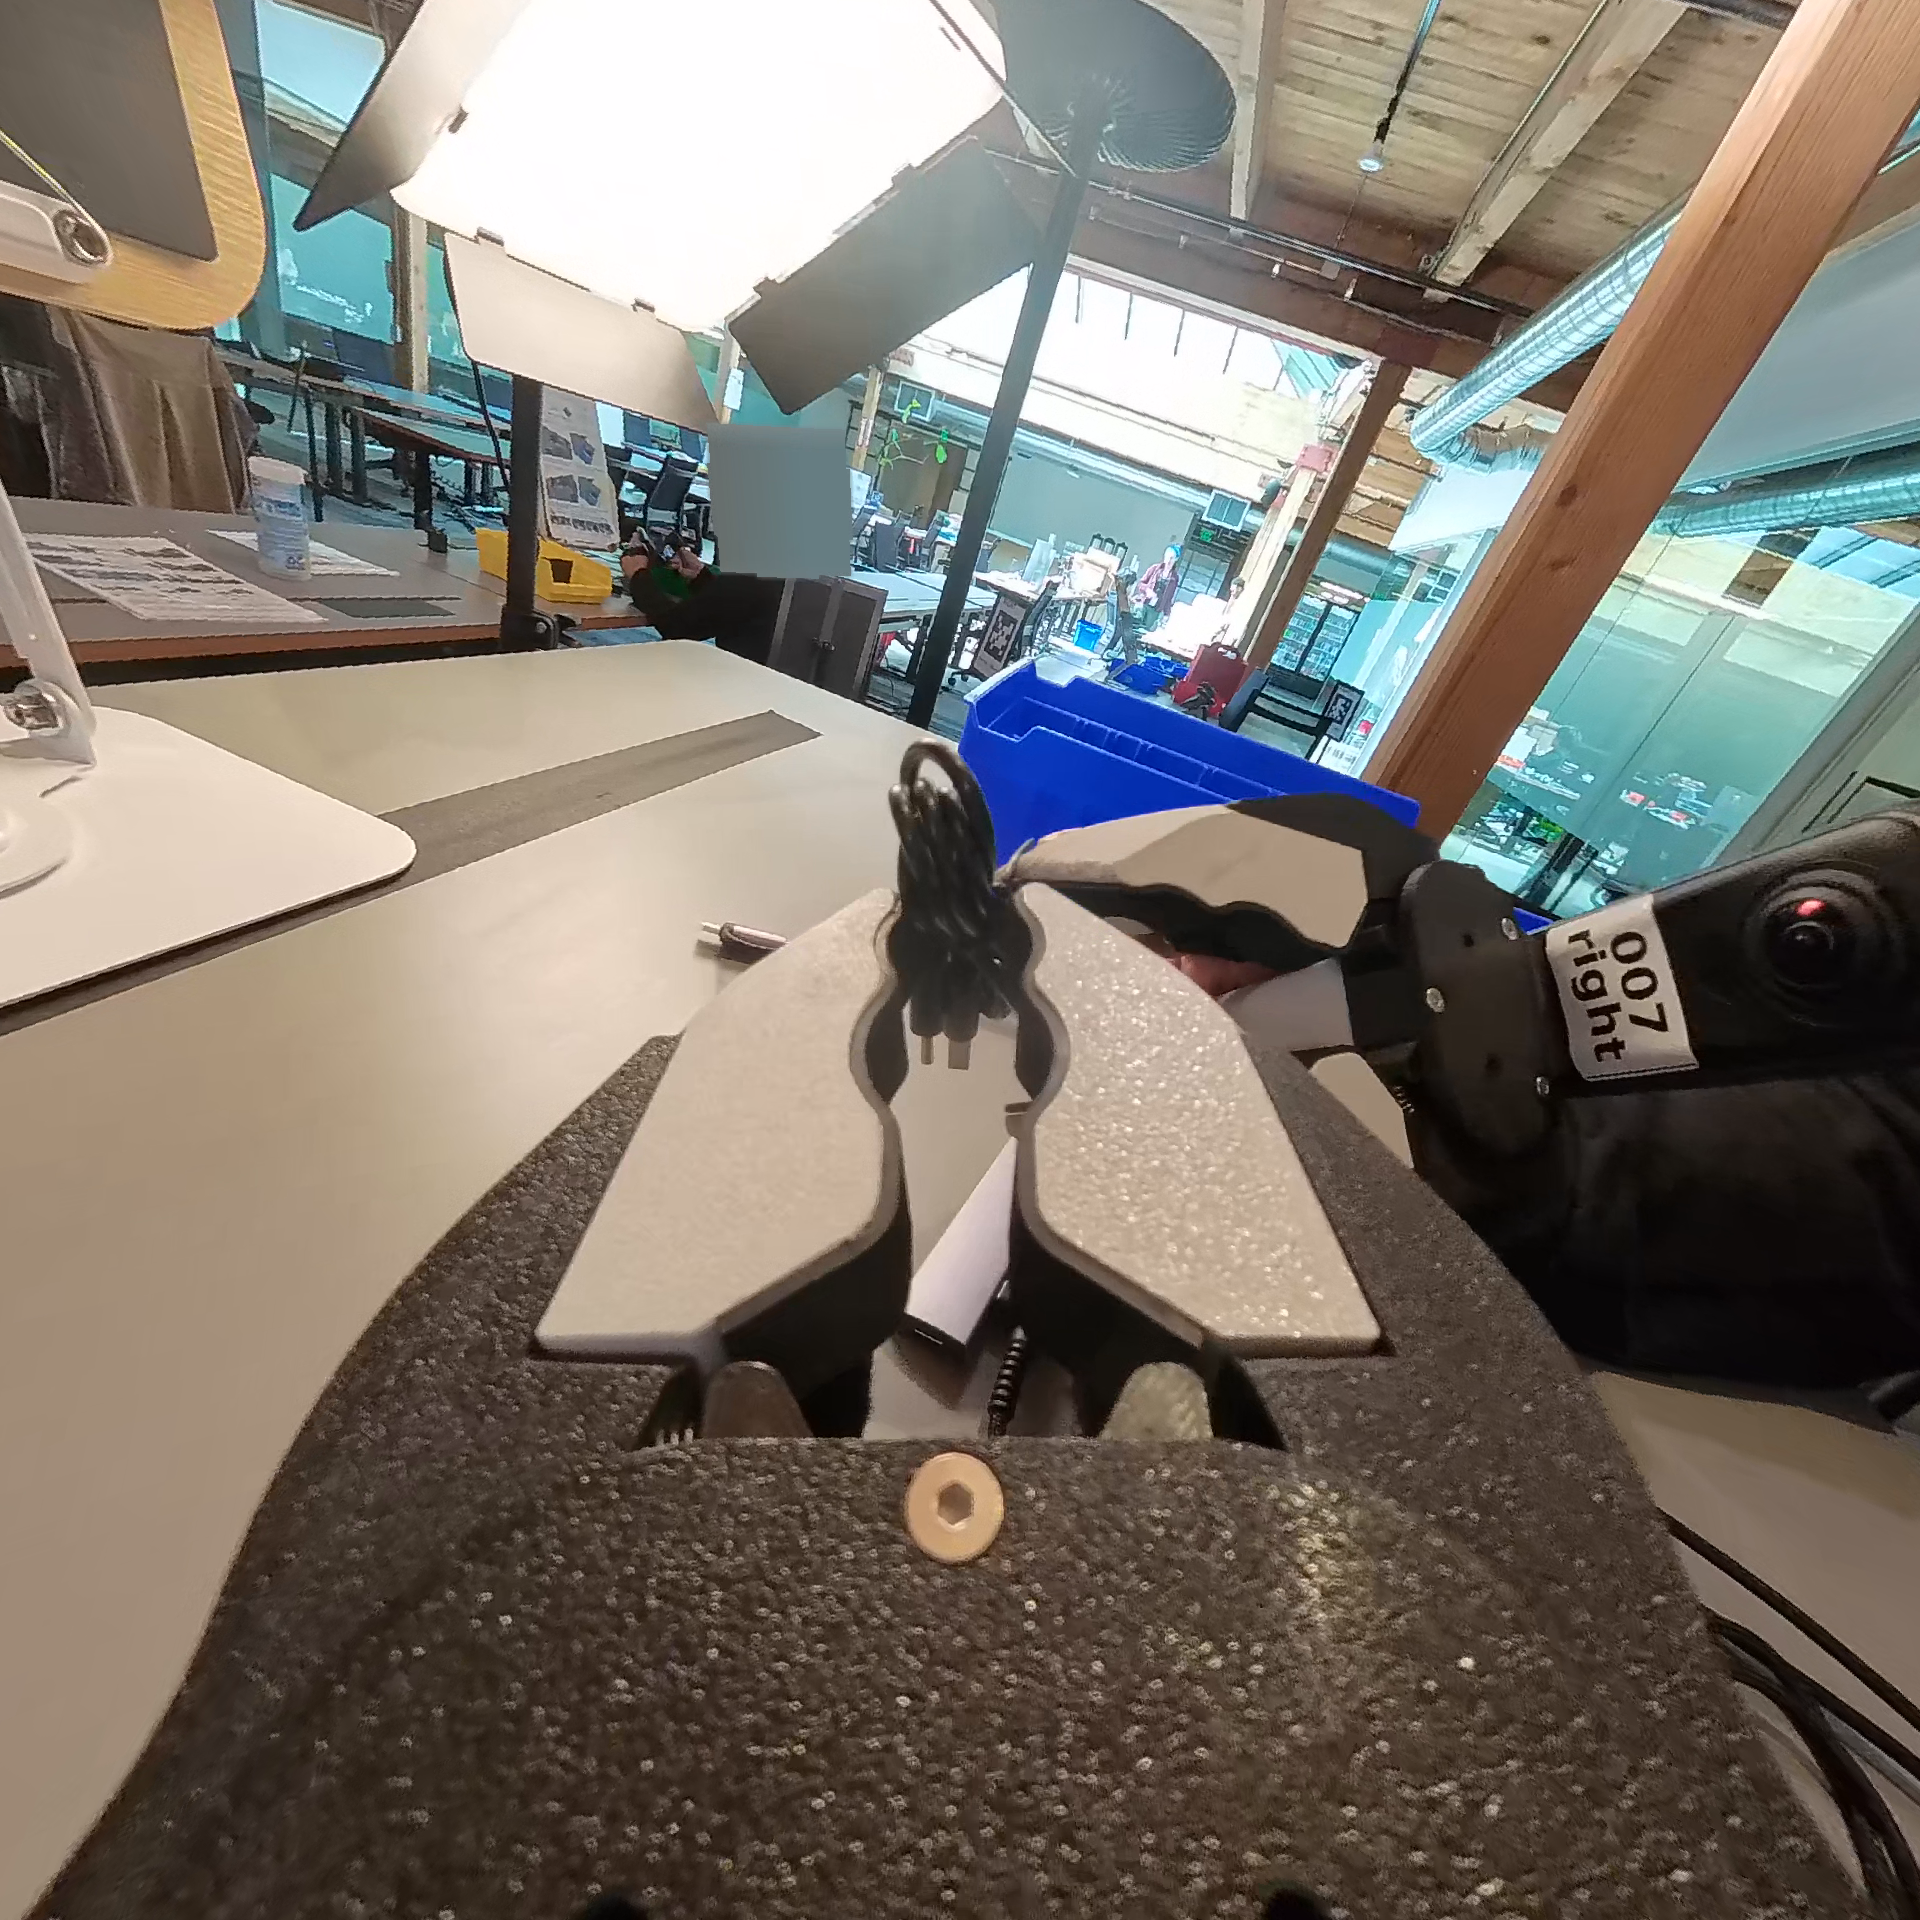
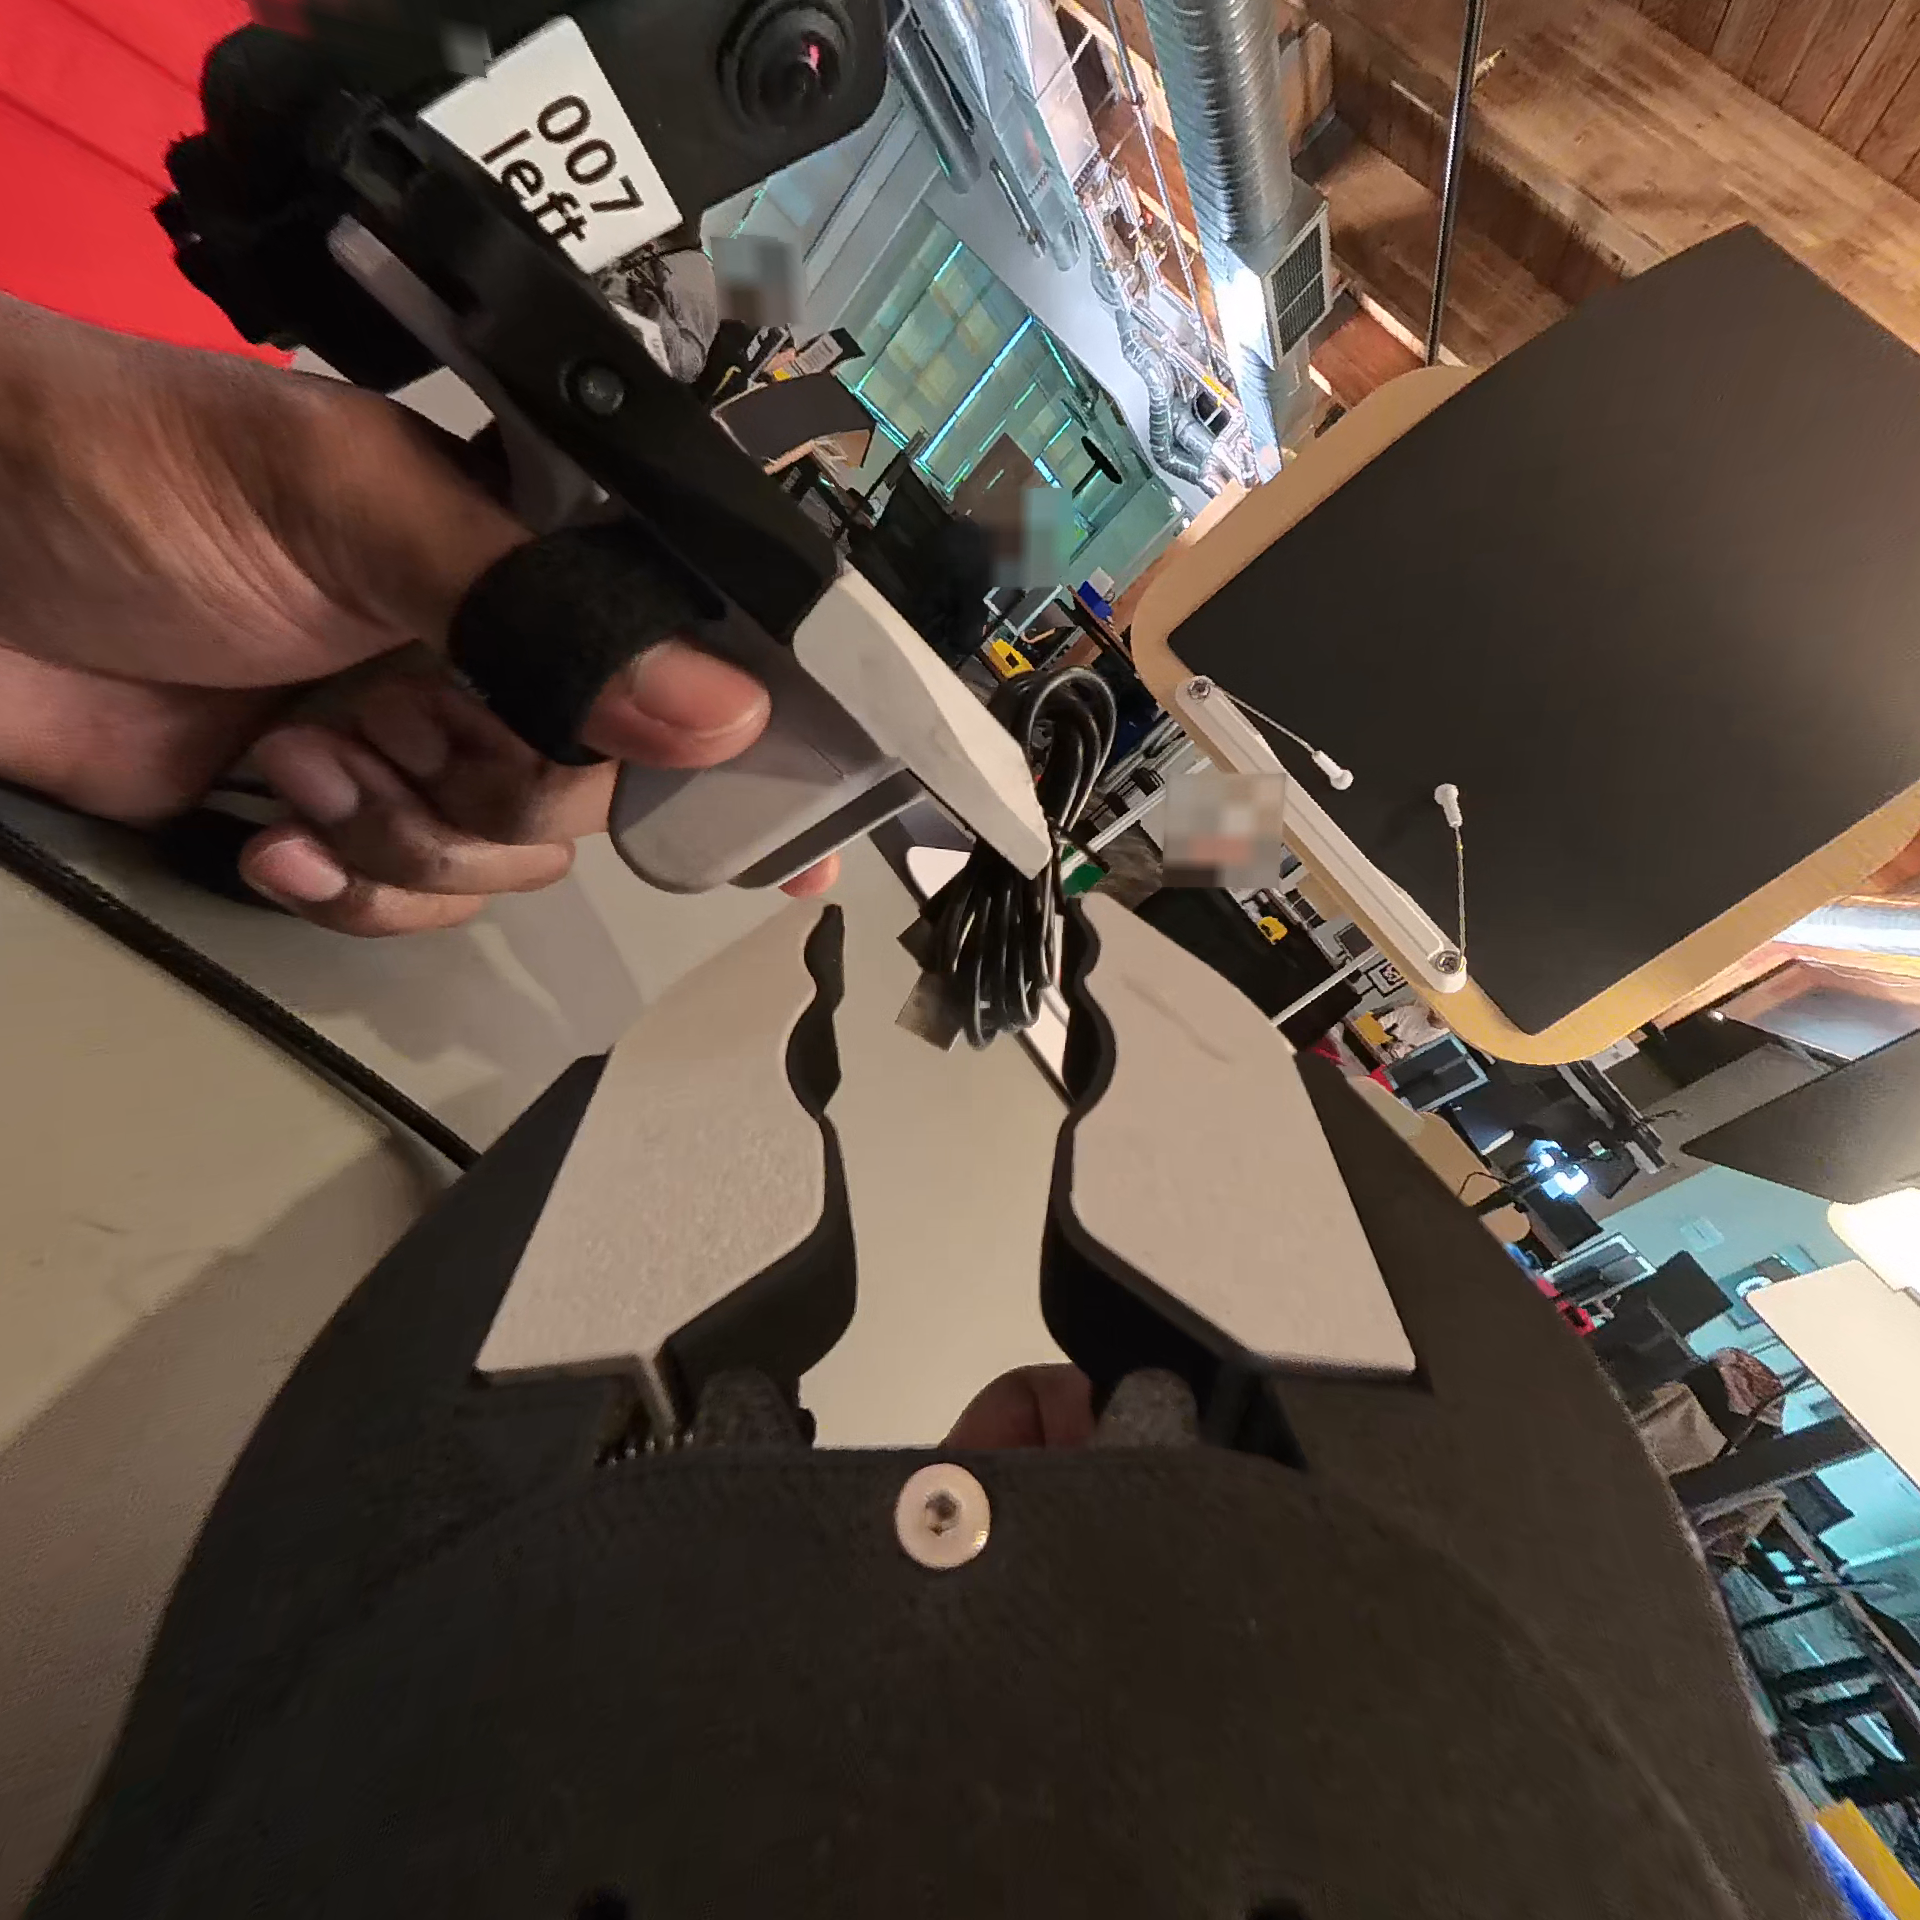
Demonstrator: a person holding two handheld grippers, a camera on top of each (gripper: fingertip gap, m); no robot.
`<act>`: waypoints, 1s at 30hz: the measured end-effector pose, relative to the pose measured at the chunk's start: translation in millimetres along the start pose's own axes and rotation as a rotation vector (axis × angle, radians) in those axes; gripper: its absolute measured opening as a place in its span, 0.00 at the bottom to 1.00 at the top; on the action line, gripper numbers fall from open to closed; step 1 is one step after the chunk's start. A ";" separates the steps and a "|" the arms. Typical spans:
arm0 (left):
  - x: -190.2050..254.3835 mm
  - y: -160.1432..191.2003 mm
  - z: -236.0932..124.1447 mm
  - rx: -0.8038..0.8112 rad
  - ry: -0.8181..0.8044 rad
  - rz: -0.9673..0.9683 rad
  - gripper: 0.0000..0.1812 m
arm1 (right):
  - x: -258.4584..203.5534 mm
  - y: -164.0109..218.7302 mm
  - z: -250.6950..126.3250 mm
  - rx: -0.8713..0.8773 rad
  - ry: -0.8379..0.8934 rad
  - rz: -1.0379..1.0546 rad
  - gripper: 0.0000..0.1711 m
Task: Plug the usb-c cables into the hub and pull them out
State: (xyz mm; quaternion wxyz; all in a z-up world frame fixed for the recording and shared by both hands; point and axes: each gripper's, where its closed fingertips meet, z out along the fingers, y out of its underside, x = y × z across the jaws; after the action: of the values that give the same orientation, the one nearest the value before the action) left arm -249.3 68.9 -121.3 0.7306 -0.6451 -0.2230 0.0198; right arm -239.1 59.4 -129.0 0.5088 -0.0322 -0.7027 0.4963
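My left gripper is shut on a coiled bundle of black usb-c cables, held above the grey table. The loop sticks up past the tips and the plug ends hang between the fingers. The right wrist view shows it from the side, held by a hand. My right gripper is open, its jaws on either side of the bundle, which lies closer to the right finger. From the left wrist view its tips reach the bundle from the right. A silver hub-like block shows below, through the left fingers' gap.
A small grey connector lies on the table beyond the bundle. A blue bin stands behind, a white stand base at the left. Black cords run along the table's right edge. A dark wood-edged panel hangs overhead. Less than 4 cm separates the two grippers' tips.
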 end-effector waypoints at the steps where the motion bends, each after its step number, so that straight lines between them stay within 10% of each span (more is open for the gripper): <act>1: 1.1 0.4 0.4 -0.003 0.005 0.002 0.09 | 0.1 0.8 0.1 -0.002 -0.002 0.006 0.23; 15: 3.9 3.8 4.0 -0.032 -0.032 0.093 0.09 | 7.0 -10.8 -8.7 0.149 -0.167 0.406 0.24; 30: 4.0 5.6 5.3 -0.047 -0.039 0.103 0.09 | 1.9 -19.9 -11.9 0.188 -0.185 0.357 0.26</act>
State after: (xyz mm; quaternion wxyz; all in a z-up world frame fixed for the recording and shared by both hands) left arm -246.1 76.1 -125.1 0.7087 -0.6723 -0.2040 0.0648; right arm -222.0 58.3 -113.3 0.3470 -0.0628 -0.6802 0.6427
